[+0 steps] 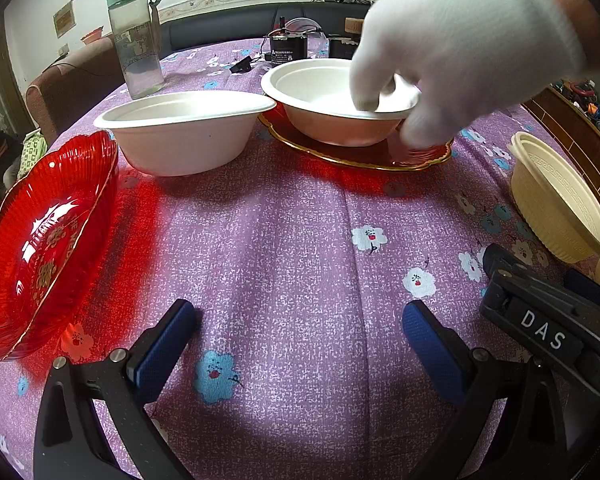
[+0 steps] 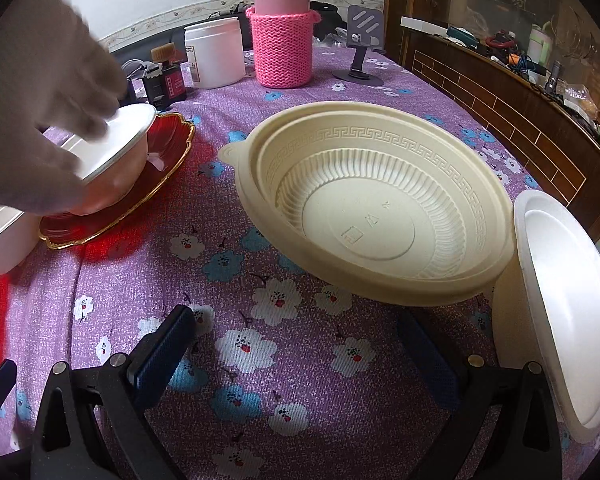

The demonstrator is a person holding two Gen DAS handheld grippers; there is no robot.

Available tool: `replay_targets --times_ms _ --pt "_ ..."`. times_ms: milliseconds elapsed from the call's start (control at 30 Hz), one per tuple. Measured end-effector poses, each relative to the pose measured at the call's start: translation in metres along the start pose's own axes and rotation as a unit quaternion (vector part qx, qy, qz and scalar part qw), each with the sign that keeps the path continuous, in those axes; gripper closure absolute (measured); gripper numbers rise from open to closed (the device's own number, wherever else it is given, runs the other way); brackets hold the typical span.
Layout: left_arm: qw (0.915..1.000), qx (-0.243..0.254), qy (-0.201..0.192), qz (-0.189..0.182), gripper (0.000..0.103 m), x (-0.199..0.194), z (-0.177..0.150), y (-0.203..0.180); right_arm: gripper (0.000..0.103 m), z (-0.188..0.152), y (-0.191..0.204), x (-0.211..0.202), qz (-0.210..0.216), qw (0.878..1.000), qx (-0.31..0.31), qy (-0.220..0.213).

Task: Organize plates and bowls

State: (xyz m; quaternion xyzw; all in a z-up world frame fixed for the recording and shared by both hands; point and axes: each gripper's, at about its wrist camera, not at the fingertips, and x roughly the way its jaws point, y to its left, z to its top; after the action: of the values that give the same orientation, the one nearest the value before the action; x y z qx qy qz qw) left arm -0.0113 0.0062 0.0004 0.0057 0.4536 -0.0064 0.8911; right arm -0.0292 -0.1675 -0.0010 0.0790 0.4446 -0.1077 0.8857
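Two smooth white paper bowls sit ahead of my left gripper (image 1: pixel 300 344): one (image 1: pixel 184 132) on the floral purple desk (image 1: pixel 300 240), the other (image 1: pixel 336 100) on a gold-rimmed red plate (image 1: pixel 420 158), pinched by a white-gloved hand (image 1: pixel 468 40). Both my grippers' jaws hang released, the right gripper (image 2: pixel 296 352) before a ribbed cream bowl (image 2: pixel 376 204). A fluted red glass dish (image 1: pixel 44 240) lies left.

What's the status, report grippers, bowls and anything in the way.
Left gripper open, right gripper open, both empty. Gloved hand grips white bowl on red gold-rimmed plate. Cream bowl close ahead of right gripper.
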Motion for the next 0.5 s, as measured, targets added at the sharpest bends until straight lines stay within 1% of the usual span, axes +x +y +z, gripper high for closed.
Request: replay_targets --times_ms 500 --pt "1.0 0.0 0.0 0.0 0.0 0.0 0.0 -0.0003 0.001 -0.0007 -0.0011 0.0009 0.002 1.0 0.001 -0.002"
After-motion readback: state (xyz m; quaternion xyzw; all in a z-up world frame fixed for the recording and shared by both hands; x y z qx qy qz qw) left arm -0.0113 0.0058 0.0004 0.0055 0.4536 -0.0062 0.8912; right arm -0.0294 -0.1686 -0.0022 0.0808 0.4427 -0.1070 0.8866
